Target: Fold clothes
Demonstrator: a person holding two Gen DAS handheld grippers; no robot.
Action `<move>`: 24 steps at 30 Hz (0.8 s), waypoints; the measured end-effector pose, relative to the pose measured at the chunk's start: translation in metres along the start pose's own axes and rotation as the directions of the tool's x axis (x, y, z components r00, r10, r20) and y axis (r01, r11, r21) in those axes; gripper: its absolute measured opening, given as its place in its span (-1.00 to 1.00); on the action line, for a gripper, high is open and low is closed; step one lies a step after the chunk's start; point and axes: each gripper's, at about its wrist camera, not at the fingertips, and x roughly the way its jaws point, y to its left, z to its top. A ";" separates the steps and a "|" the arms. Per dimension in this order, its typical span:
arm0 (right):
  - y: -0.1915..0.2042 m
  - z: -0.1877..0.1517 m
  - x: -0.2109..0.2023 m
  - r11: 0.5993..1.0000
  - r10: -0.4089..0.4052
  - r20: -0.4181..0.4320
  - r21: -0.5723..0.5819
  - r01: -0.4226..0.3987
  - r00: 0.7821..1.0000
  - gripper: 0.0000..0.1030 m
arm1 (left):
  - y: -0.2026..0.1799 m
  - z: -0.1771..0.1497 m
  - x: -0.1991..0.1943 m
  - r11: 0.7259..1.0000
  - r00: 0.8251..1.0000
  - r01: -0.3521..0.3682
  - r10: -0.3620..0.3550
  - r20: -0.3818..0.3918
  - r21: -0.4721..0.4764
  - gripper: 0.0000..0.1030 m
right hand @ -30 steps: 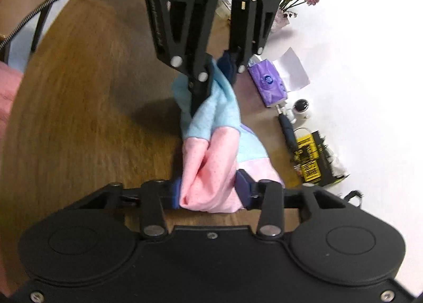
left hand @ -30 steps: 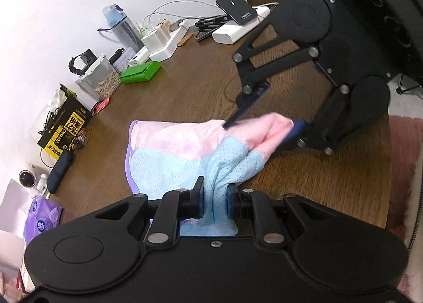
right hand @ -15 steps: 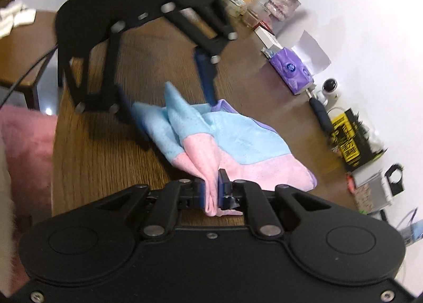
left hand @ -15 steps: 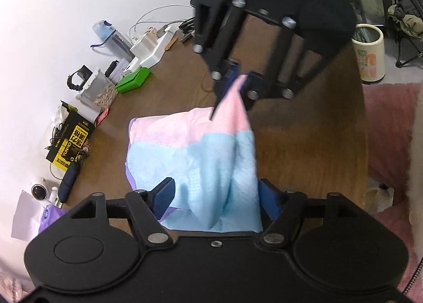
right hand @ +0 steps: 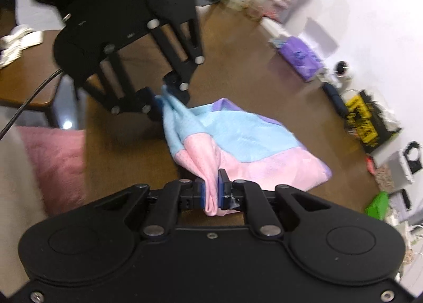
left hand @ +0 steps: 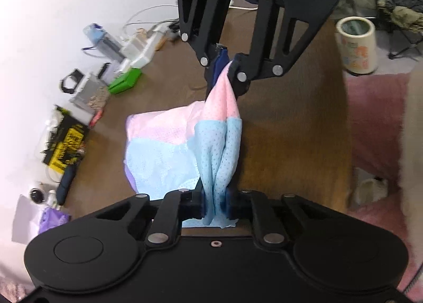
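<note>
A mesh garment (left hand: 164,144) in pink, light blue and purple lies partly on the brown table (left hand: 290,123). My left gripper (left hand: 215,205) is shut on its light blue end. My right gripper (right hand: 211,194) is shut on its pink end. The two grippers face each other, and the edge between them is lifted off the table and hangs in folds. The rest of the garment (right hand: 251,144) rests flat. The right gripper (left hand: 227,65) shows in the left wrist view, the left gripper (right hand: 165,94) in the right wrist view.
Along the wall edge stand a green box (left hand: 125,81), a black-and-yellow package (left hand: 63,144), a water bottle (left hand: 100,38), a purple tissue pack (right hand: 301,57) and a small camera (right hand: 341,70). A patterned cup (left hand: 357,44) stands beyond the table. A pink rug (left hand: 375,118) lies beside it.
My left gripper was shut, opened half a second ago, and has closed again on the blue end. My right gripper tightened on the pink end. The held edge has risen off the table.
</note>
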 end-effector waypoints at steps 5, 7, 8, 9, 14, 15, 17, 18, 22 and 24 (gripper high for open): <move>-0.004 0.008 -0.025 0.990 0.142 -0.033 0.022 -0.141 0.989 -0.80 | 0.017 0.014 -0.030 0.995 0.995 0.103 -0.103 0.017 -0.005 -0.75; -0.022 0.015 -0.036 0.979 0.196 -0.023 0.067 -0.194 0.980 -0.80 | 0.035 0.023 -0.039 0.994 0.994 0.109 -0.108 0.034 -0.027 -0.75; -0.033 0.018 -0.038 0.975 0.208 -0.018 0.081 -0.206 0.978 -0.80 | 0.038 0.025 -0.039 0.994 0.994 0.109 -0.108 0.035 -0.029 -0.75; -0.049 0.022 -0.042 0.968 0.229 -0.012 0.109 -0.226 0.973 -0.80 | 0.054 0.033 -0.042 0.994 0.994 0.106 -0.105 0.038 -0.037 -0.75; -0.119 0.027 -0.032 0.927 0.308 -0.024 0.234 -0.294 0.951 -0.79 | 0.110 0.061 -0.011 0.981 0.986 0.158 -0.162 -0.030 -0.112 -0.75; -0.134 0.025 -0.022 0.915 0.323 -0.035 0.266 -0.303 0.946 -0.79 | 0.118 0.064 0.000 0.977 0.982 0.173 -0.180 -0.047 -0.128 -0.74; -0.156 0.022 -0.006 0.897 0.350 -0.051 0.305 -0.319 0.935 -0.79 | 0.130 0.067 0.018 0.971 0.977 0.189 -0.201 -0.076 -0.145 -0.74; -0.168 0.020 0.004 0.887 0.368 -0.064 0.325 -0.329 0.928 -0.79 | 0.138 0.069 0.032 0.967 0.971 0.200 -0.217 -0.098 -0.158 -0.74; -0.199 0.013 0.037 0.866 0.407 -0.108 0.362 -0.345 0.907 -0.79 | 0.163 0.068 0.072 0.954 0.956 0.229 -0.258 -0.140 -0.194 -0.74; -0.212 0.012 0.053 0.856 0.428 -0.125 0.373 -0.358 0.895 -0.79 | 0.171 0.065 0.082 0.948 0.949 0.244 -0.277 -0.150 -0.205 -0.74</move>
